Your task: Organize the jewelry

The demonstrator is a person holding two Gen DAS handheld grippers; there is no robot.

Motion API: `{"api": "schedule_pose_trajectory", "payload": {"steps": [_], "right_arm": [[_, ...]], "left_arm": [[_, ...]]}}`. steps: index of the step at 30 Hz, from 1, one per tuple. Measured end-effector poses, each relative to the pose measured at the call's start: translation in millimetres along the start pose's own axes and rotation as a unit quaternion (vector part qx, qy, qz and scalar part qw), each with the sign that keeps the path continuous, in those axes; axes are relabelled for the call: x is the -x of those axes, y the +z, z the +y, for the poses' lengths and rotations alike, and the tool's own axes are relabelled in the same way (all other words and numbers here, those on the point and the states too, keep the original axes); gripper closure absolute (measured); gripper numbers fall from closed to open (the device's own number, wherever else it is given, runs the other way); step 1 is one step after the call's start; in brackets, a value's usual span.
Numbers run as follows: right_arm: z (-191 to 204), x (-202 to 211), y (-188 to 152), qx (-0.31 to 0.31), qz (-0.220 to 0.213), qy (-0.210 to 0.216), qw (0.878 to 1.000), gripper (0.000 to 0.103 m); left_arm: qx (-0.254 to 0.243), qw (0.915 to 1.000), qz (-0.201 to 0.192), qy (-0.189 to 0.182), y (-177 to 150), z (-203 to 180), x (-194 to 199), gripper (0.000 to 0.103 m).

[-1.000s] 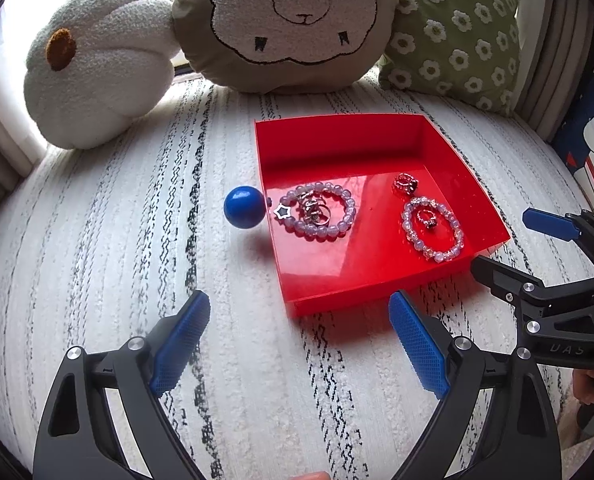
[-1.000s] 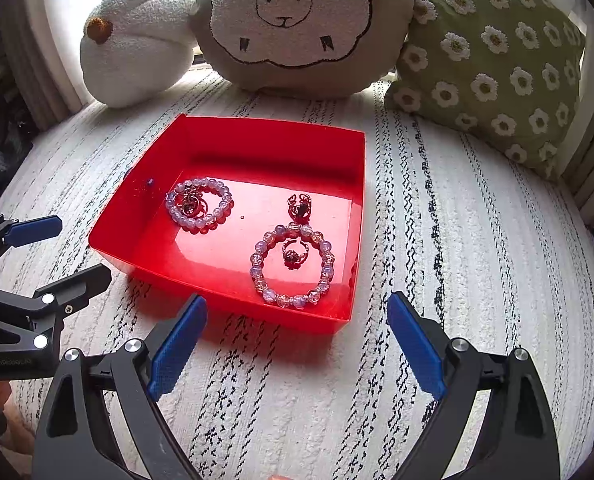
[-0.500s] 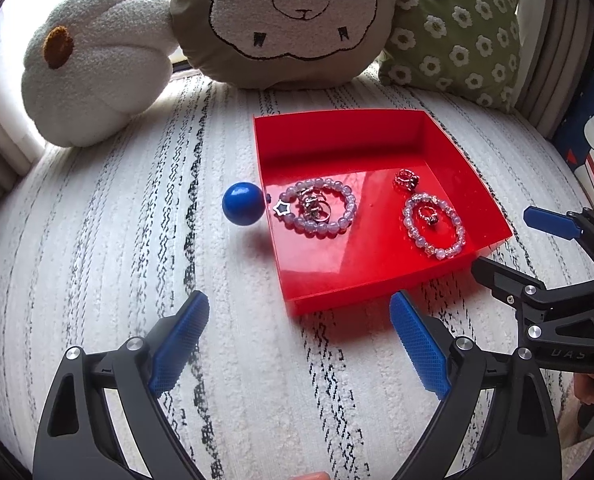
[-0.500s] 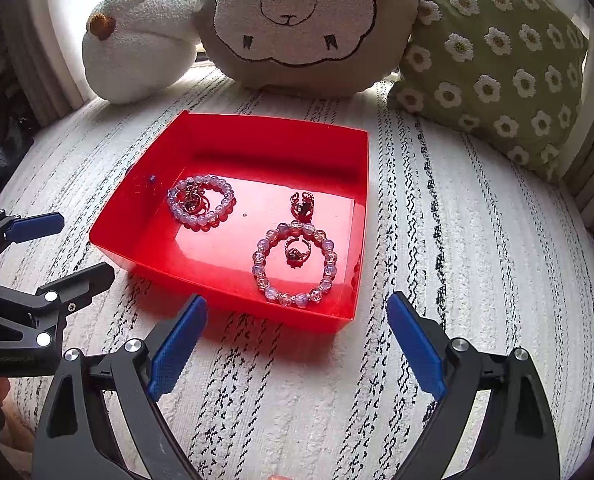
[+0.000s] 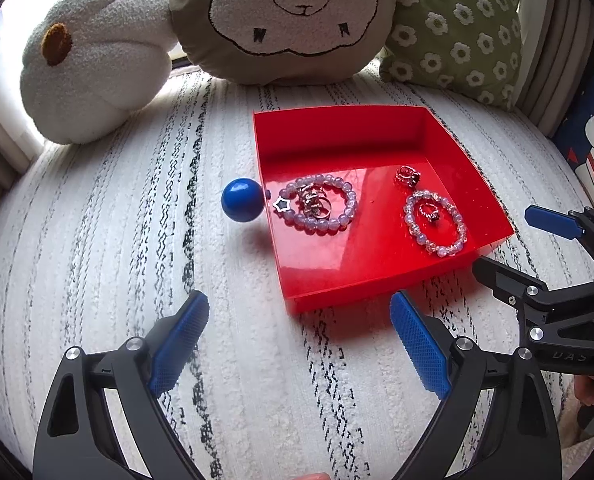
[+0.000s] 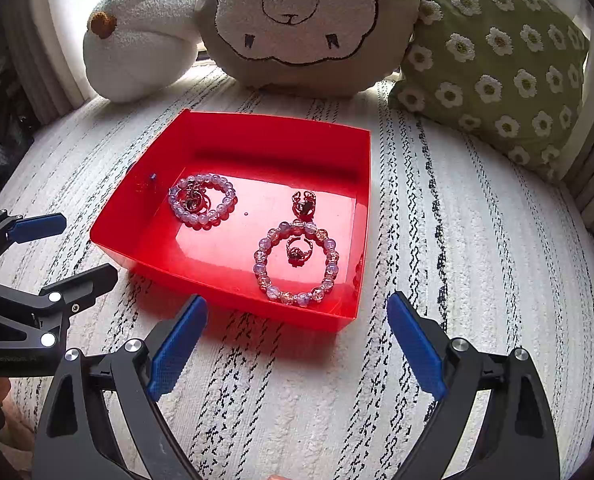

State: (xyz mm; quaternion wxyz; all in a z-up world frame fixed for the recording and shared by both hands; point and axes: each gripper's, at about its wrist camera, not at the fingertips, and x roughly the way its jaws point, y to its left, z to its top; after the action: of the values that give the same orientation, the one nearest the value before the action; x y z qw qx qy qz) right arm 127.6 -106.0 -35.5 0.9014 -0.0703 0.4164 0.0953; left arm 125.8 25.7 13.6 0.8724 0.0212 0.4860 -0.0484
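A red tray (image 5: pixel 337 124) (image 6: pixel 273 128) sits on a white striped cover. It holds two purple bead bracelets (image 5: pixel 319 204) (image 6: pixel 295 262) and several rings. One ring (image 6: pixel 297 254) lies inside the right bracelet, another ring (image 6: pixel 304 204) just beyond it, and more rings (image 5: pixel 313 202) lie inside the left bracelet (image 6: pixel 201 200). My left gripper (image 5: pixel 299 340) is open and empty, in front of the tray's near left corner. My right gripper (image 6: pixel 297 340) is open and empty, in front of the tray's near right side. Each gripper shows in the other's view (image 5: pixel 537 248) (image 6: pixel 49 252).
A blue ball (image 5: pixel 242 199) lies against the tray's left wall. A white flower cushion (image 5: pixel 93 60), a sheep cushion (image 5: pixel 289 12) and a green daisy cushion (image 5: pixel 453 32) line the back. A printed blue item (image 5: pixel 593 152) stands at the right edge.
Both grippers have drawn back slightly from the tray and stay open. The jewelry and the ball have not moved.
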Motion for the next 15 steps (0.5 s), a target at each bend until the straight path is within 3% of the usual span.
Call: {"api": "schedule_pose_trajectory", "payload": {"steps": [15], "right_arm": [[0.1,0.0,0.2,0.0,0.0,0.001,1.0,0.014]], "left_arm": [[-0.007,1.0,0.002,0.0,0.1,-2.2,-0.9,0.015]]}}
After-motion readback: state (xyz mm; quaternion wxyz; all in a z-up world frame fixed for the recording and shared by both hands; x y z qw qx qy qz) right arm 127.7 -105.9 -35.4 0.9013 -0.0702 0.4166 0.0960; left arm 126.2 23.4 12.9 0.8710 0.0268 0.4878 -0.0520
